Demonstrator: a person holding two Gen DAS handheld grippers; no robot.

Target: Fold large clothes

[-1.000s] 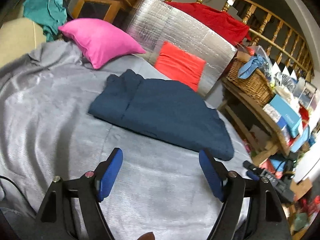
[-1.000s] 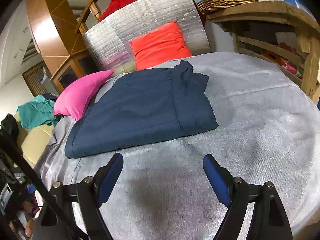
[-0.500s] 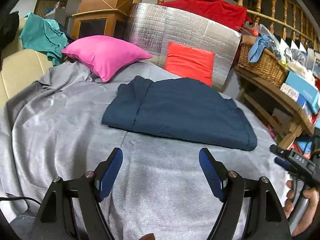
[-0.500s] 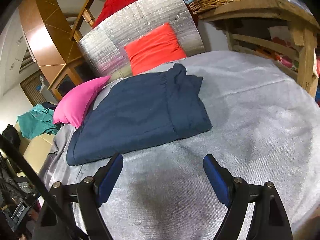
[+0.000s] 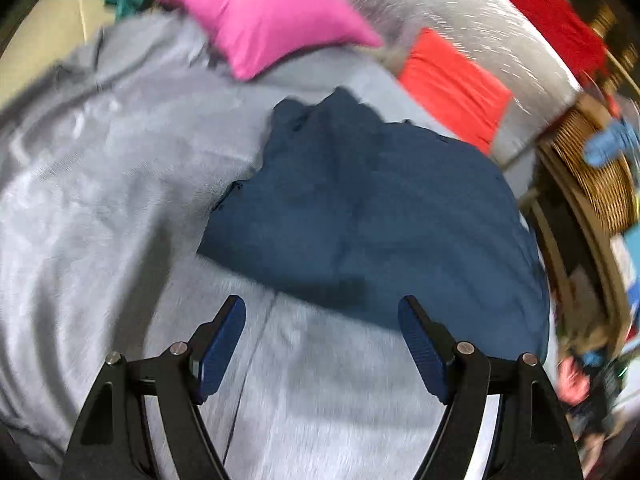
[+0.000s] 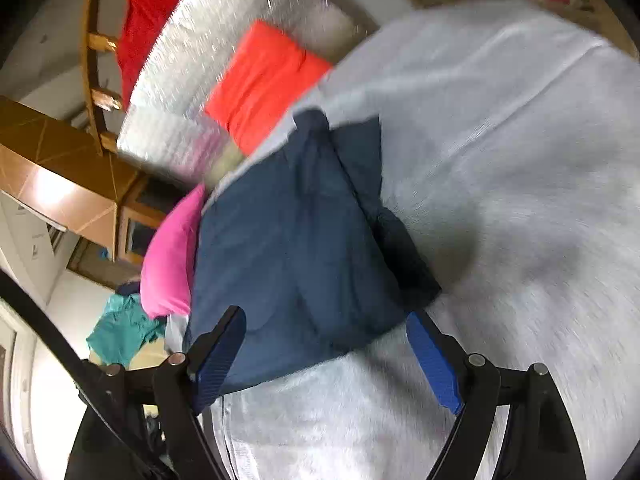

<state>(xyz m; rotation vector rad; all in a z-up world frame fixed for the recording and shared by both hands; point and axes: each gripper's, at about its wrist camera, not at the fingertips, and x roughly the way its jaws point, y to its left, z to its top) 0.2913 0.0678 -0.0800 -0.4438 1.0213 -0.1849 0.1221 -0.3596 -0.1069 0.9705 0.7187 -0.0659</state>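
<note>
The folded navy-blue garment (image 5: 372, 216) lay flat on the pale grey bed cover (image 5: 100, 200), and I take it as my landmark; both views were smeared with blur, so fine detail was lost. My left tool (image 5: 322, 344) hung over the grey cover just short of the garment's near edge, its two blue-padded fingers (image 5: 222, 344) spread wide with only bare cover and that near edge showing between them; it gripped nothing. My right tool (image 6: 326, 354) was likewise wide open and empty; its left pad stood in front of the garment's near edge, its right pad just beside the garment's near corner, though whether either pad touched the cloth I could not tell. In the right wrist view the garment (image 6: 296, 248) ran away from the tool at a slant, a thicker folded band along its right side.

Beyond the garment, at its far left corner, lay a bright pink cushion (image 5: 256, 12); beyond its far edge an orange-red square cushion (image 5: 452, 88) leaned against a silver quilted foil panel (image 5: 460, 12); a red cloth (image 5: 540, 12) hung above that panel; to the right of the garment, off the bed, stood a woven wicker basket (image 5: 600, 176); a teal cloth (image 6: 124, 332) lay past the pink cushion.
</note>
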